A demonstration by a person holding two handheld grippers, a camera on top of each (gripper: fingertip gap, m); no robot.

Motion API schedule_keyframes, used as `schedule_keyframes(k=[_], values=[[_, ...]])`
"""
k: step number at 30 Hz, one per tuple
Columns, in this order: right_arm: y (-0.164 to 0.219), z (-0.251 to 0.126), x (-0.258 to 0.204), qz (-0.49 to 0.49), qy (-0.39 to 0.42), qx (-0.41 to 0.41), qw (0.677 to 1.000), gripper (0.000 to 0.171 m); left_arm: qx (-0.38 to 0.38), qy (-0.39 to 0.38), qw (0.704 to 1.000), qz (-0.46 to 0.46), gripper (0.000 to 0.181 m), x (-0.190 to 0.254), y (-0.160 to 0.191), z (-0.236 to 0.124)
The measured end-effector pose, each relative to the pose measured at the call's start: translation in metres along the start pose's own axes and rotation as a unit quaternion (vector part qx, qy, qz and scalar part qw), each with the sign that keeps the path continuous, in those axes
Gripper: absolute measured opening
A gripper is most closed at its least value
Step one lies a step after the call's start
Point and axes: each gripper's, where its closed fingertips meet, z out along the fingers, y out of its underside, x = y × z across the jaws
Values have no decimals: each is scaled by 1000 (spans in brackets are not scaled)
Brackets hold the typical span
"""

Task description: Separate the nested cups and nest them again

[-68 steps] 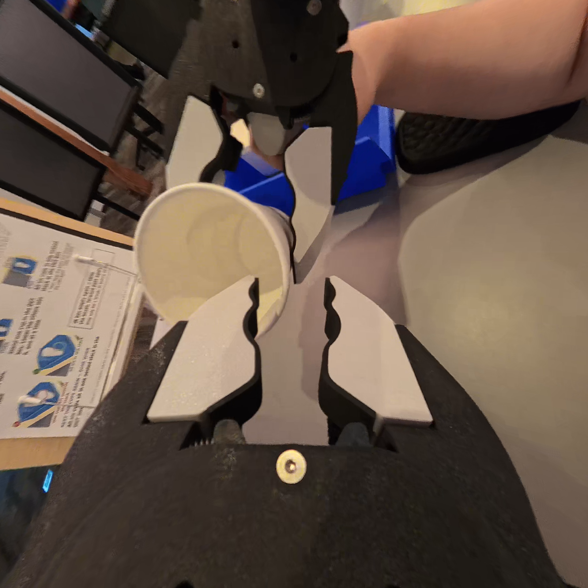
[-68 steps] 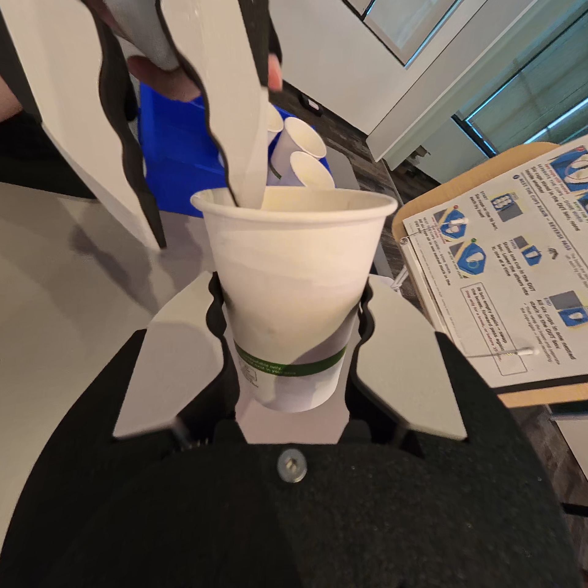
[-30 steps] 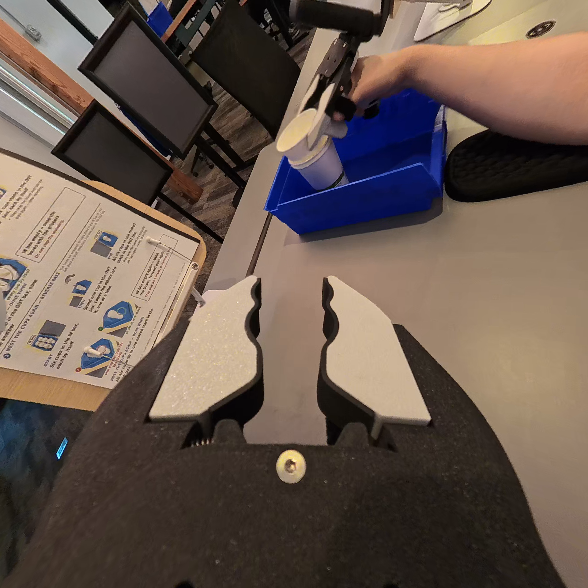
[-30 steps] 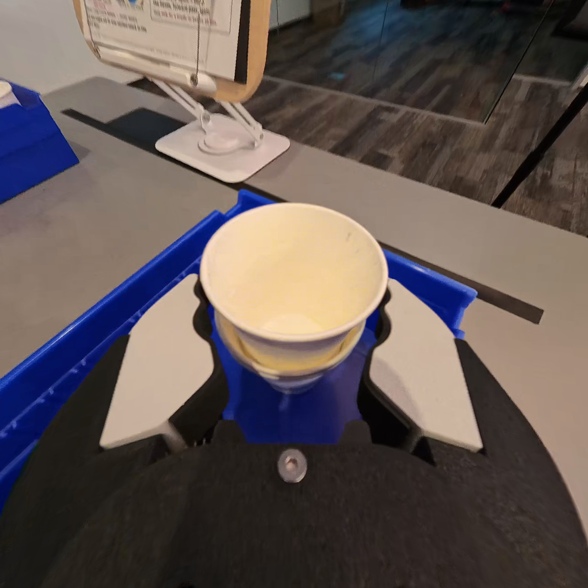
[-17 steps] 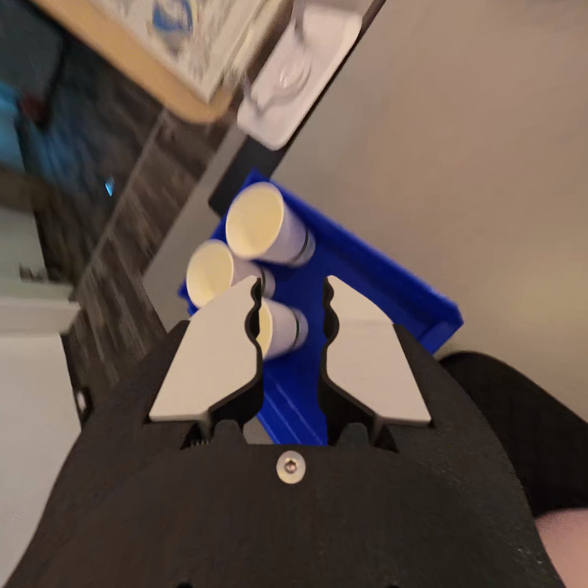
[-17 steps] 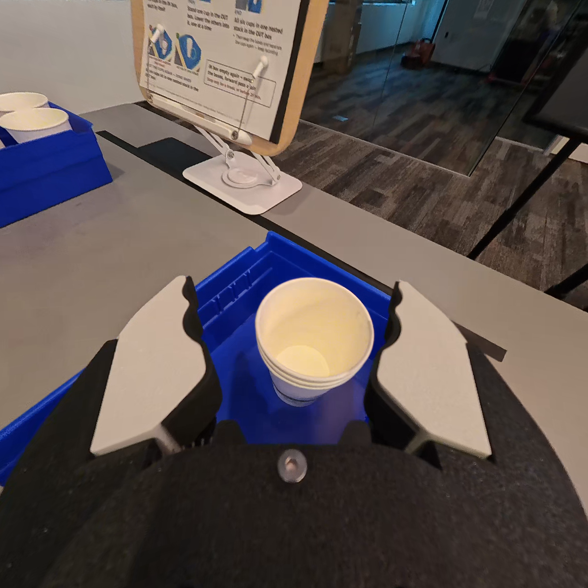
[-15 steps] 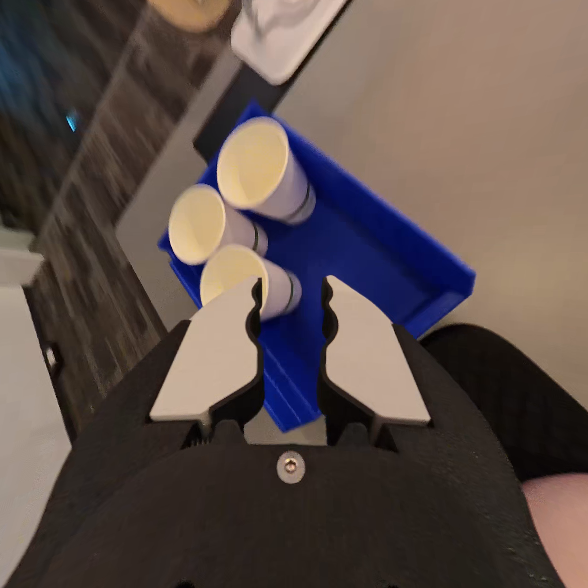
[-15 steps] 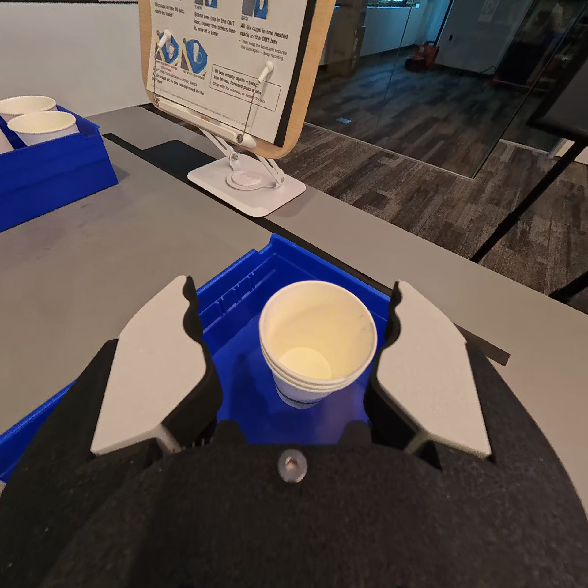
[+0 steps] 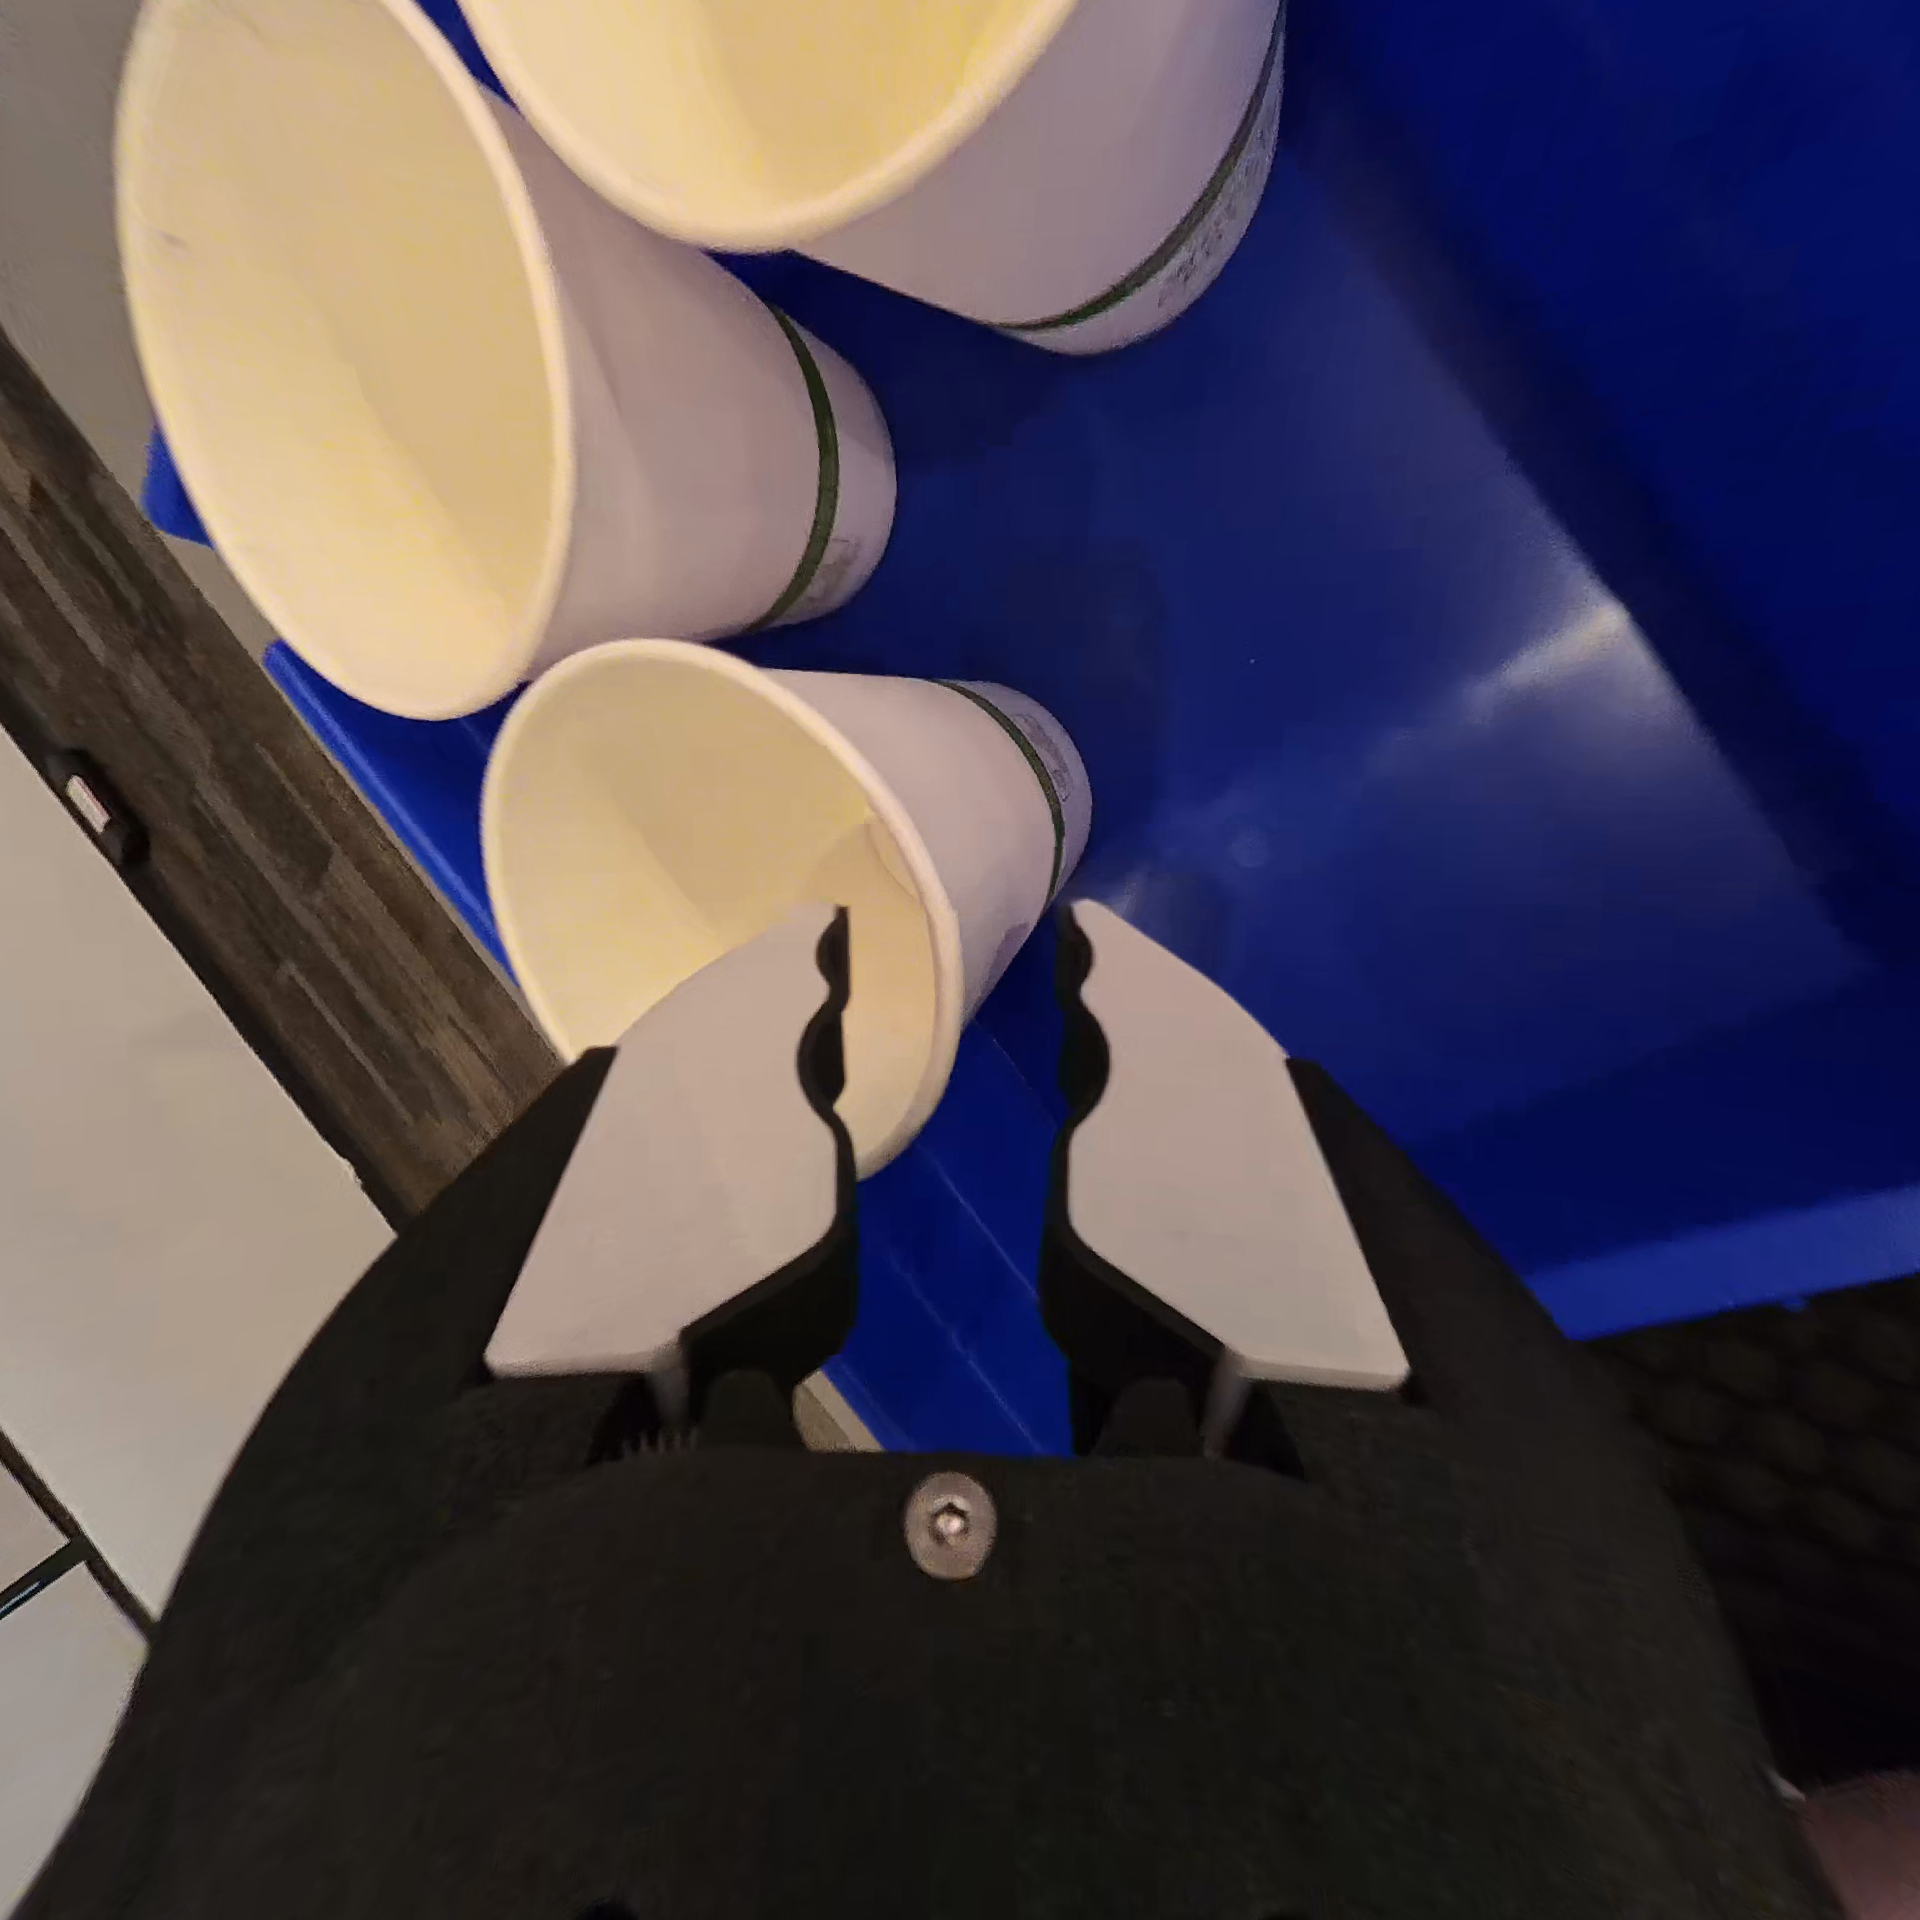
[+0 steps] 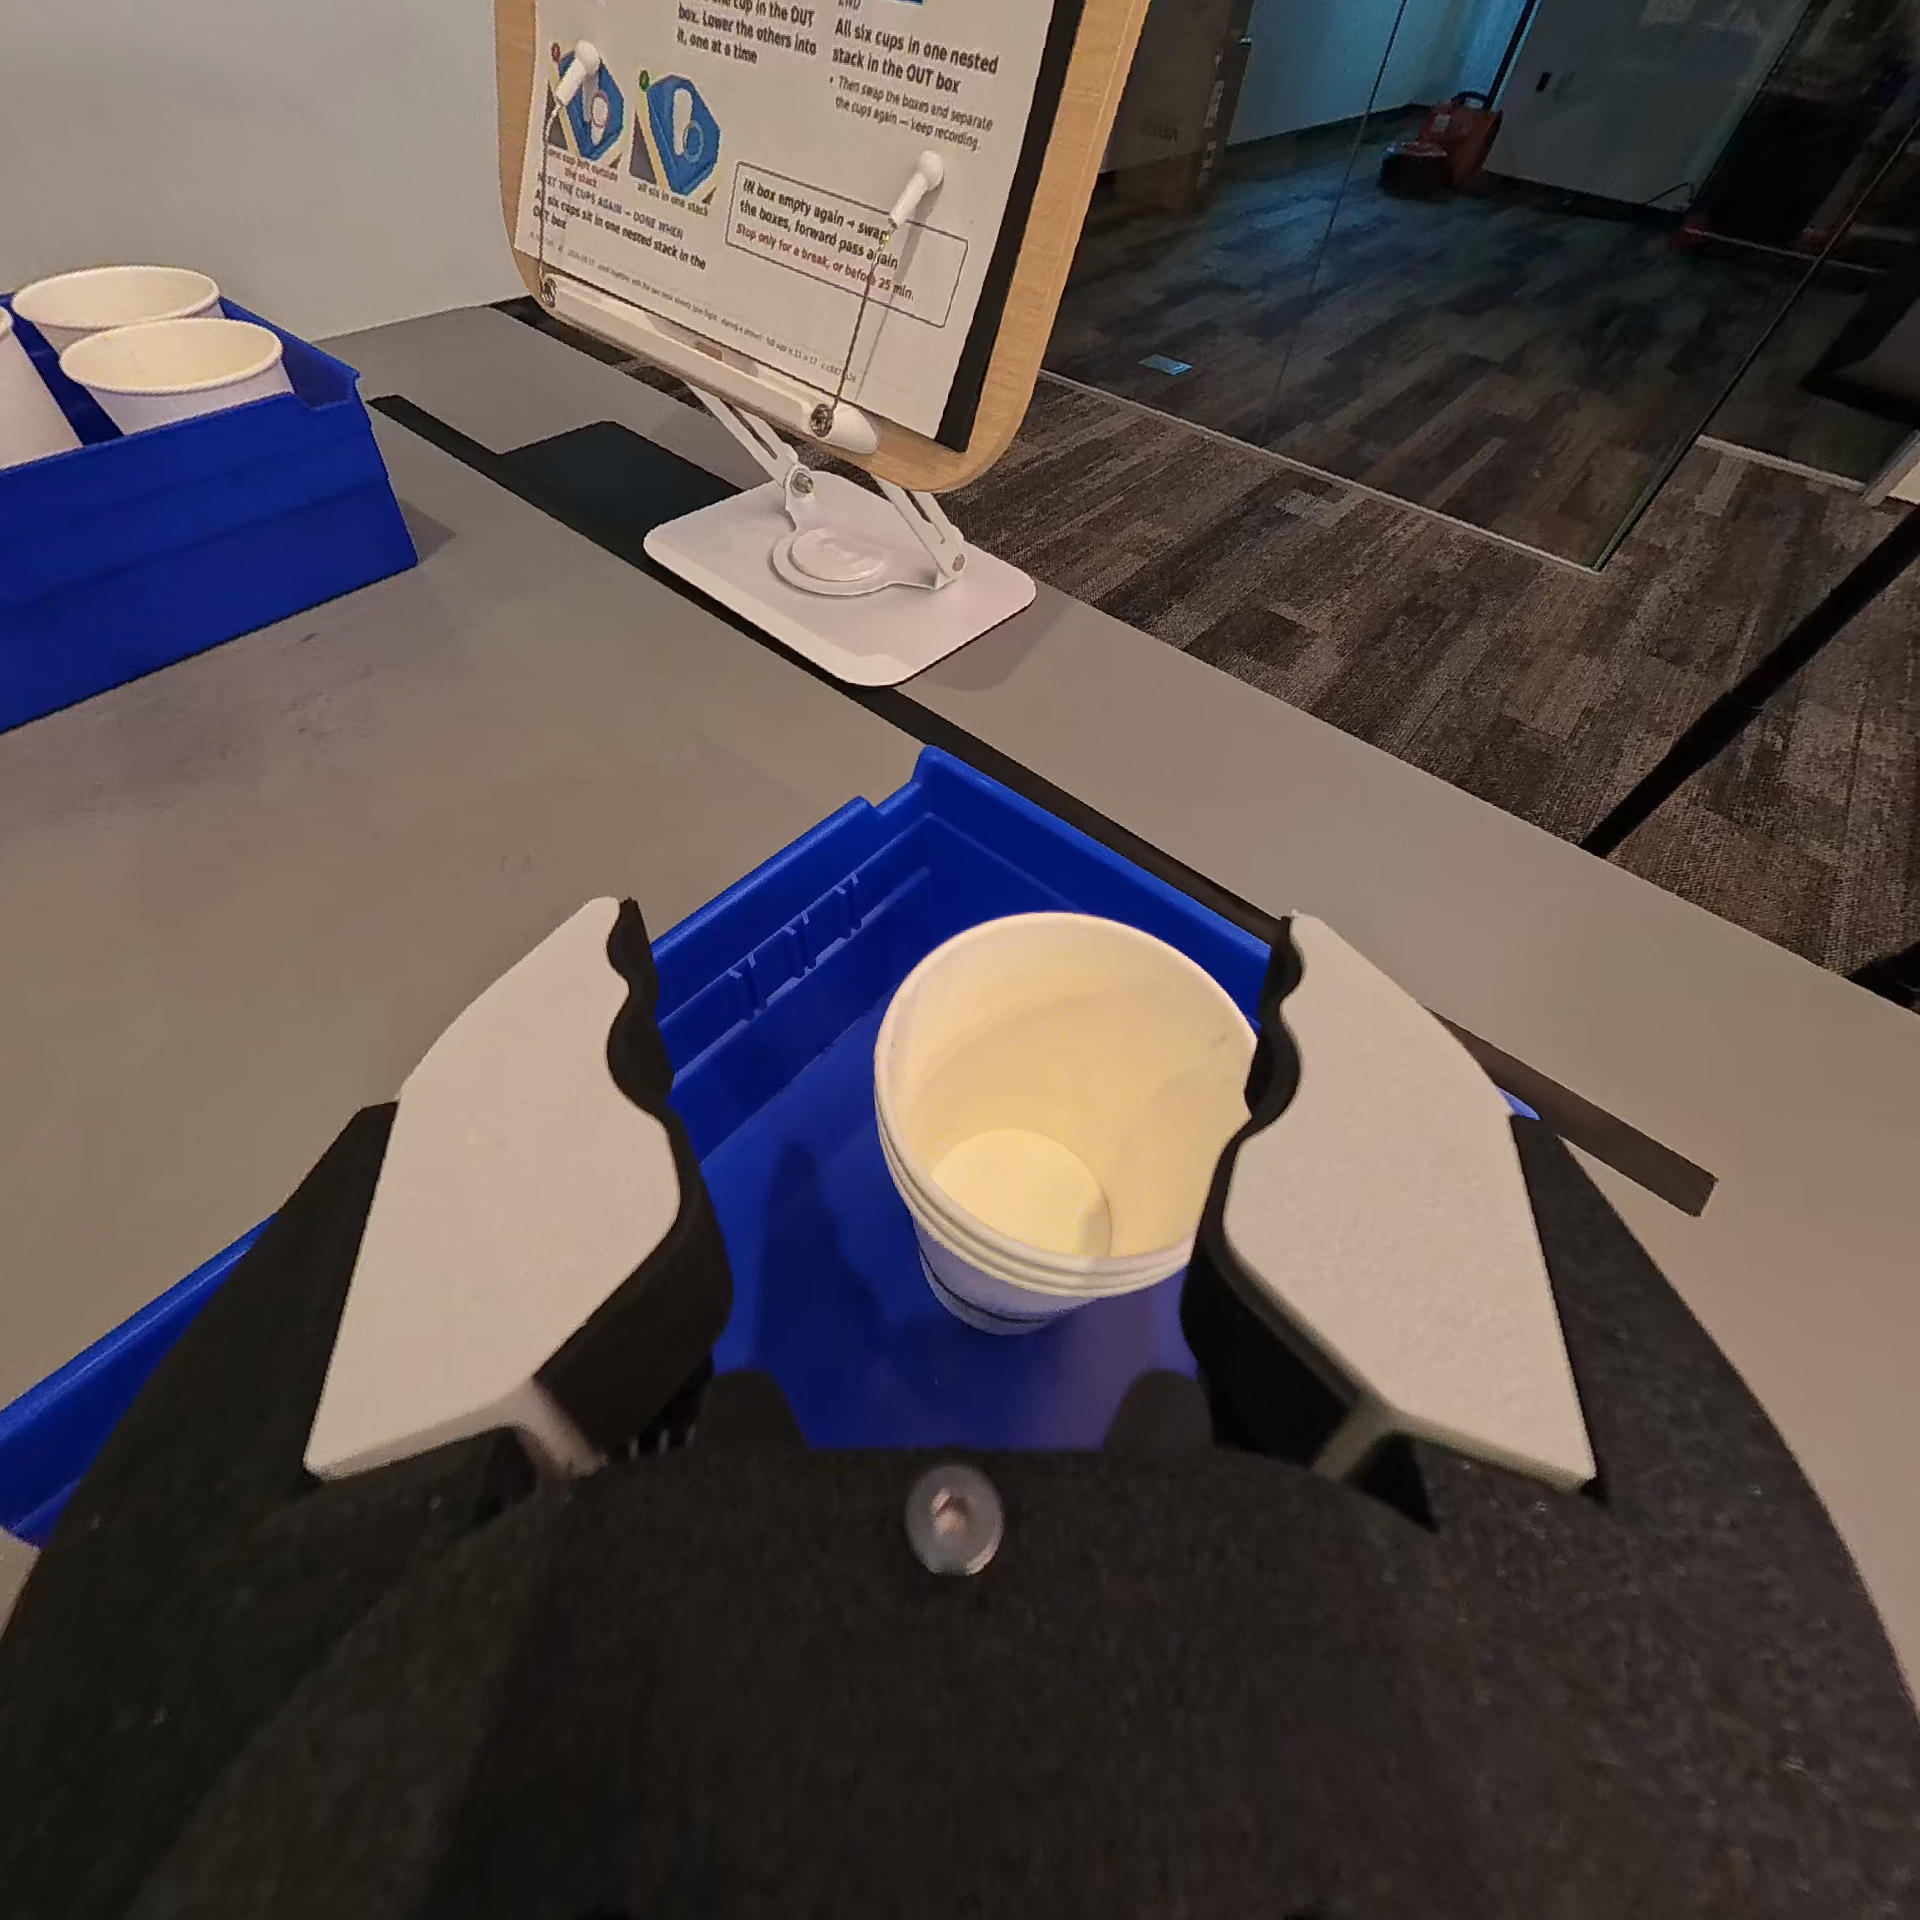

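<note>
Left tongs [image 9: 951, 920], matte grey wavy-edged pads on black foam body: narrowly parted, straddling the rolled rim of a white tapered paper cup [image 9: 748, 831], not clamped. Two like cups [image 9: 416, 343] stand at 11 o'clock in a glossy blue plastic bin [image 9: 1507, 727].

Right tongs [image 10: 951, 925]: spread wide, empty, above a nested cup stack [image 10: 1049, 1122] upright in a second blue bin [image 10: 790, 935] on the smooth grey surface [image 10: 364, 831].
</note>
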Motion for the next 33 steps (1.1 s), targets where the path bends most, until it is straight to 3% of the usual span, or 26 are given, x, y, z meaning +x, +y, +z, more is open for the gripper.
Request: schedule_keyframes(k=[4,6,9,12,15,18,22,25,27,31,33], values=[[1,1,0,0,-2,-3,1000,108,-24,18,1000,-9,26,2,9,6],[1,1,0,1,-2,-1,1000,108,-12,46,999,-11,4,10,8,3],[2,1,0,1,-2,-2,1000,107,-5,62,998,-6,0,16,12,-10],[-2,1,-4,-3,-6,0,1000,106,36,68,997,2,0,23,10,-37],[-18,-1,-15,-24,-6,7,1000,104,129,55,990,29,1,32,-5,-85],[-56,-4,-56,-75,-33,43,996,101,268,37,957,101,0,57,-40,-143],[-102,3,-168,-188,-147,86,967,96,394,79,883,241,0,132,-85,-202],[-102,5,-269,-229,-307,99,918,97,414,129,824,365,0,202,-101,-216],[-90,9,-312,-210,-394,73,892,100,412,136,799,417,0,234,-108,-216],[-60,25,-345,-145,-487,-8,861,104,404,165,762,479,0,274,-107,-214],[-48,28,-354,-106,-525,-49,843,102,397,166,757,492,0,283,-108,-209]])
